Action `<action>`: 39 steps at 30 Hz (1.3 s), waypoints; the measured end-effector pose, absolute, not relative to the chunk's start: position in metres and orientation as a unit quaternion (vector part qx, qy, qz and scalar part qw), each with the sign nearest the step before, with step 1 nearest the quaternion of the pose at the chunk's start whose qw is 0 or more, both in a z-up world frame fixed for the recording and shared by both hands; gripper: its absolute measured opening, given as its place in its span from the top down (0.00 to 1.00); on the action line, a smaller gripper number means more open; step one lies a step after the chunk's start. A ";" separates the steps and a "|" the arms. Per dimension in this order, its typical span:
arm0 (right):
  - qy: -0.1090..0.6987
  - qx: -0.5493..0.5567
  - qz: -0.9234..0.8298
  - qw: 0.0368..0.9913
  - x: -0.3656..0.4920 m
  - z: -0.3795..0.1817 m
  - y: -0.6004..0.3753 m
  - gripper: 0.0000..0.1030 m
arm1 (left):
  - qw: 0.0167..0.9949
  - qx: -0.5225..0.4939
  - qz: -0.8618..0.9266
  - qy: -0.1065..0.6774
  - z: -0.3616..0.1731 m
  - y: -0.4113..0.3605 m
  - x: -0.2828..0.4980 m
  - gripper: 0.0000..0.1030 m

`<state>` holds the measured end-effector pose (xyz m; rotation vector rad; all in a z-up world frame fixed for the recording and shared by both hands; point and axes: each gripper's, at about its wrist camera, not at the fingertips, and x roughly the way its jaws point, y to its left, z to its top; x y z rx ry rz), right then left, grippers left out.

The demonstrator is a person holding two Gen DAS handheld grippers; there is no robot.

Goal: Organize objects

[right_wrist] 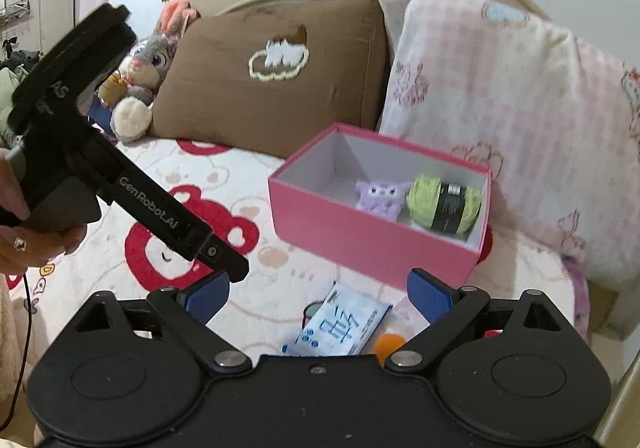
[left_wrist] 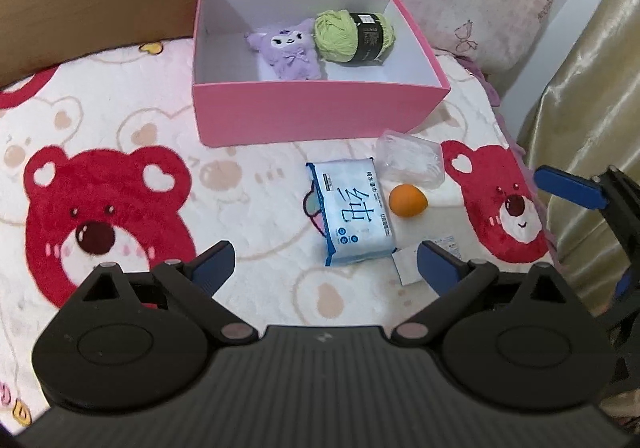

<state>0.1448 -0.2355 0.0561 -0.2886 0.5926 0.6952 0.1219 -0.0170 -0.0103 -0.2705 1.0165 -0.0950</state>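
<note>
1. The bear-print blanket (left_wrist: 120, 151) covers the bed and carries everything; its soft pile probably keeps the loose items from sliding.
2. The brown pillow (right_wrist: 264, 87) and the pink patterned pillow (right_wrist: 500, 103) stand behind the pink box, with a grey bunny plush (right_wrist: 140, 79) beyond the brown pillow, well apart from the box.
3. The pink box (left_wrist: 312, 115) sits open-topped in the middle of the blanket, likely the collecting place for the tidy-up.
4. Inside the pink box, the green yarn ball (left_wrist: 352, 37) lies on its side, touching the purple plush toy (left_wrist: 286, 49), both toward the box's back right half; the left half is bare.
5. In front of the pink box, the blue wet-wipes pack (left_wrist: 352, 215) lies flat on the blanket.
6. Just in front of the pink box's right corner is a clear plastic case (left_wrist: 412, 159); its contents cannot be made out.
7. The orange egg-shaped sponge (left_wrist: 407, 199) rests between the case and the wipes pack, beside a small white packet (left_wrist: 406, 266). These four seem yet to be boxed.
8. The left gripper (left_wrist: 326, 264) hovers in front of the pink box with its fingers spread, holding nothing, the wipes pack ahead of them.
9. The right gripper (right_wrist: 318, 292) is likewise spread and bare, hanging above the wipes pack, seemingly ready to pick.
</note>
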 end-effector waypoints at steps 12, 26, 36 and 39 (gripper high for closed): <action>0.363 -0.099 0.279 0.884 0.174 -0.011 -0.239 0.06 | 0.880 -0.153 -0.040 0.449 -0.058 -0.018 0.134 0.04; 0.379 -0.142 0.289 0.868 0.184 -0.066 -0.213 0.05 | 0.862 -0.197 -0.056 0.465 -0.126 -0.018 0.150 0.08; 0.426 -0.077 0.286 0.855 0.217 -0.097 -0.209 0.28 | 0.868 -0.203 -0.088 0.444 -0.147 -0.033 0.162 0.45; 0.420 -0.071 0.294 0.856 0.215 -0.099 -0.208 0.32 | 0.860 -0.240 -0.097 0.440 -0.158 -0.031 0.161 0.51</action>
